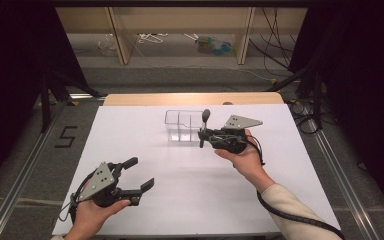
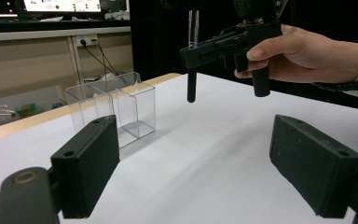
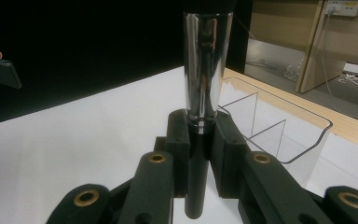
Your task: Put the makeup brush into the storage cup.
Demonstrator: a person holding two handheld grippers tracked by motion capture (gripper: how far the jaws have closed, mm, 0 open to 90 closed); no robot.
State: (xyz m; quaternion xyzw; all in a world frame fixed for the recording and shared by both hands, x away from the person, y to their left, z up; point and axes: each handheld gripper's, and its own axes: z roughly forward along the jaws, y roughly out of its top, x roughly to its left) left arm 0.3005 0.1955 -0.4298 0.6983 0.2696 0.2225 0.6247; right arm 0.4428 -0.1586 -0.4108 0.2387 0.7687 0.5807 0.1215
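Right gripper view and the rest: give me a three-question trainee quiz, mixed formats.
1. True or false: the right gripper is shut on the slim brush with a black handle and shiny metal ferrule.
2. The clear plastic divided organiser box stands: A) on the white table, B) in the left gripper, C) on the floor.
3. Fill in: the left gripper's jaws are ____, with nothing between them.

Key: 1 true; 2 A; 3 open.
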